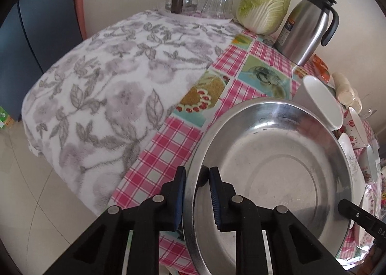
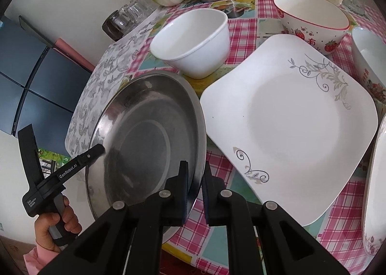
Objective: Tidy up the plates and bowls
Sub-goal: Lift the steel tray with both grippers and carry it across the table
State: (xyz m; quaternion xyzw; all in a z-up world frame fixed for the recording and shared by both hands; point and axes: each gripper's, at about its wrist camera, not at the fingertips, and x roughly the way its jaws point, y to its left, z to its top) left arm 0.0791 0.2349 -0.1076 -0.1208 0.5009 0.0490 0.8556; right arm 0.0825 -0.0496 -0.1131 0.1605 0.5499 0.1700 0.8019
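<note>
Steel plate sat tilted on the checked tabletop, near edge, floral cloth to its left. Left gripper had jaws narrow, clamped over the plate's left rim; right gripper likewise pinched the right rim. White bowl stood beyond, square plate just right, strawberry bowl behind it.

Bright soft daylight; glare on steel plate; strong fisheye edge distortion.
</note>
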